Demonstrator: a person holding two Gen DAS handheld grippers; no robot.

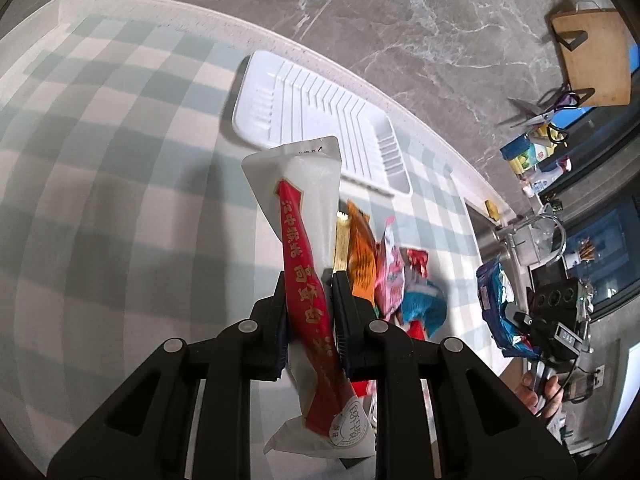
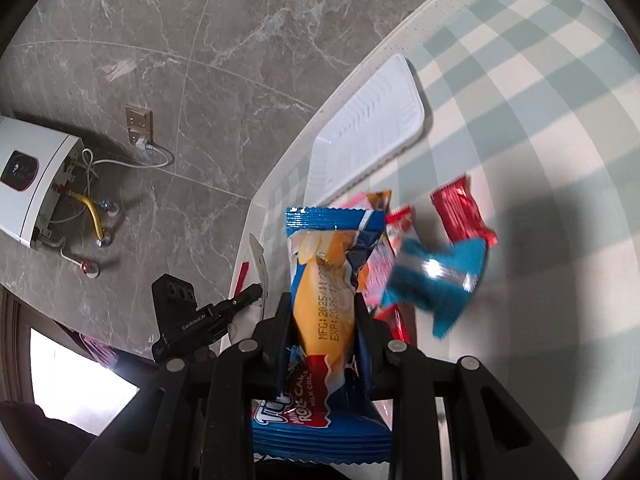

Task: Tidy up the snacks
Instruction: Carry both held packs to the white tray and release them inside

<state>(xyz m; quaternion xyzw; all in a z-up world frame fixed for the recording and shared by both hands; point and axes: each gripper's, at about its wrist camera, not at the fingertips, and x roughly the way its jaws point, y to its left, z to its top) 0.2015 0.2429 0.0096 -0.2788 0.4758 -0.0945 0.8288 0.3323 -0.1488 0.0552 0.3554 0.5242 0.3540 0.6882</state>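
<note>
A surface under a green-and-white checked cloth (image 1: 100, 152) meets a grey marble wall. Above it, the left hand-held gripper (image 1: 310, 280) clenches a white snack packet with a red band (image 1: 308, 240), and the right hand-held gripper (image 2: 322, 300) clenches a blue-and-orange roll cake wrapper (image 2: 324, 280). Behind lie a heap of loose bright snack packets (image 1: 384, 276) and an empty white ribbed plastic tray (image 1: 320, 116).

Both wrist views angled down, close, sharing white tray (image 1: 320, 120) (image 2: 368, 128)

Teal packet (image 2: 436, 278) motion-blurred, roll cake packet (image 2: 324, 280) bottom cut off by frame
</note>
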